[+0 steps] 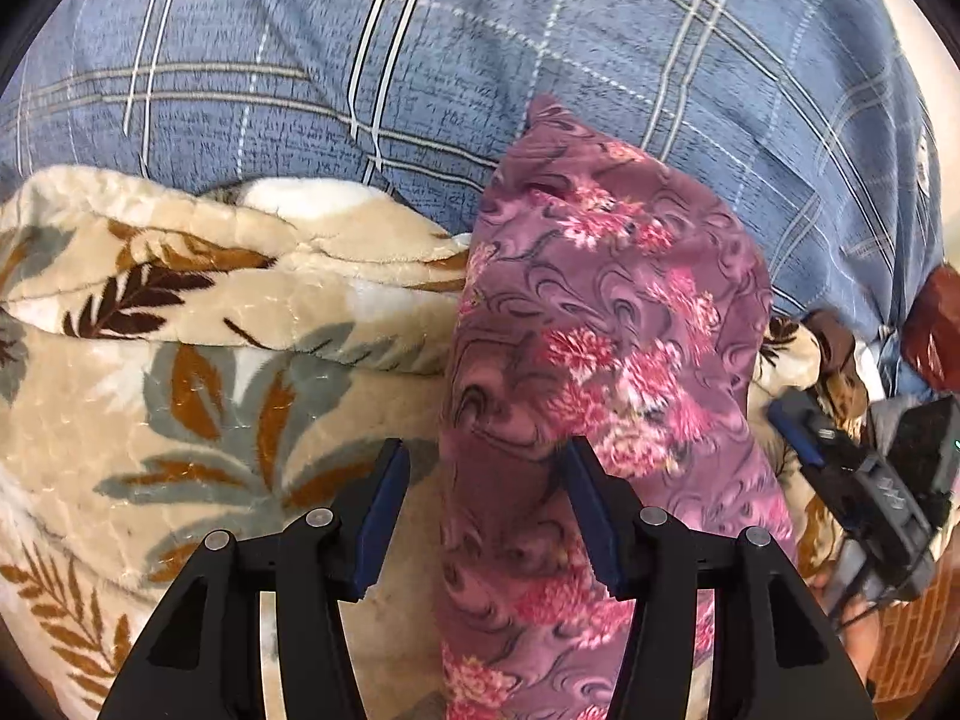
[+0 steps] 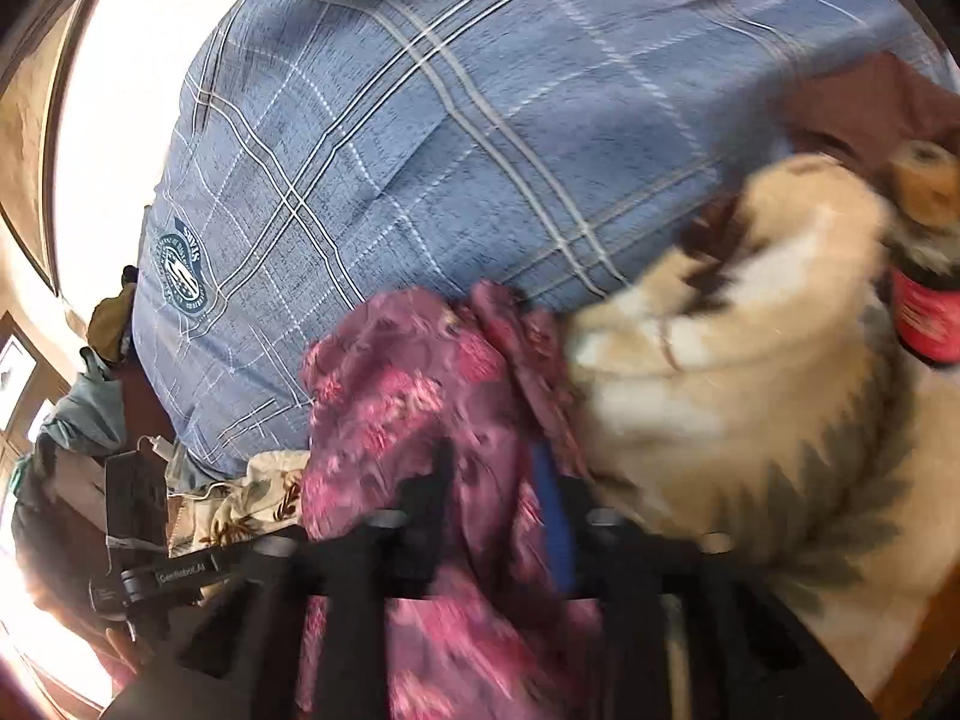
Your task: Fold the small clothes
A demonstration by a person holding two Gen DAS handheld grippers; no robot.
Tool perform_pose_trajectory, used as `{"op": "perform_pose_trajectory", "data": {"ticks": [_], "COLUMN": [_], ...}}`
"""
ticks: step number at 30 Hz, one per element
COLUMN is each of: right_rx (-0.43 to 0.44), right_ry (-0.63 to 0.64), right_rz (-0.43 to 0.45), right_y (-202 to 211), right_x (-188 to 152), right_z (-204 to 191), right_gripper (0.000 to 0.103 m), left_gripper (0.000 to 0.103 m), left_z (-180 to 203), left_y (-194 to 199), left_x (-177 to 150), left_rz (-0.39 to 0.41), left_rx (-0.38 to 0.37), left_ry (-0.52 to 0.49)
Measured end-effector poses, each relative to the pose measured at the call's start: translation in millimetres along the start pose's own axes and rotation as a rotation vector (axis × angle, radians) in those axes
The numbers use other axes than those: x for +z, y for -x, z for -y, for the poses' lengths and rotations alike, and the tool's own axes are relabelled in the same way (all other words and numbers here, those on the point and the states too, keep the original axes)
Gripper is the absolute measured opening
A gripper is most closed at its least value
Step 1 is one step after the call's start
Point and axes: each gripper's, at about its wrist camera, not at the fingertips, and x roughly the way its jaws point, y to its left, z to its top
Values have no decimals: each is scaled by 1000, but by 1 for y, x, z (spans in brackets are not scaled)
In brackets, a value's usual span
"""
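The purple floral cloth garment (image 1: 600,324) lies bunched on the cream leaf-print fleece blanket (image 1: 198,396), between the spread pads of the left gripper (image 1: 486,516). The right gripper (image 2: 498,510) seems parted around it, though blur hides any pinch. A loose closure could snag the blanket's pile or let the slack cloth slip.

Black angular fingers (image 1: 384,516) with dark blue pads, round silver pins at the joints. Right gripper (image 1: 852,474) body black and grey, white lettering.

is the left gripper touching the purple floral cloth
Touching. In the left wrist view the purple floral cloth runs between the left gripper fingers, lying against its right pad; the other pad stands clear.
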Motion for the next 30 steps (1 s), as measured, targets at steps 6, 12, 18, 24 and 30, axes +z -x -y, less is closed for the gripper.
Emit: {"op": "perform_pose_trajectory", "data": {"ticks": [6, 12, 18, 24, 30], "right_rx": [-163, -231, 45, 81, 297], "right_ry": [127, 50, -173, -178, -157], "right_rz": [-79, -16, 27, -60, -149], "right_y": [-45, -41, -4, -17, -28], "right_x": [-3, 20, 14, -11, -12], "right_z": [-33, -9, 37, 54, 38], "right_gripper": [9, 0, 48, 65, 76], "left_gripper": [53, 56, 55, 56, 68], "left_z": [-3, -5, -26, -44, -41], "left_y": [-10, -20, -3, -37, -62], "left_x": [-2, 4, 13, 11, 13], "left_rz": [-5, -26, 17, -90, -119], "left_rx": [4, -4, -36, -204, -307], "left_ry": [2, 33, 68, 205, 256]}}
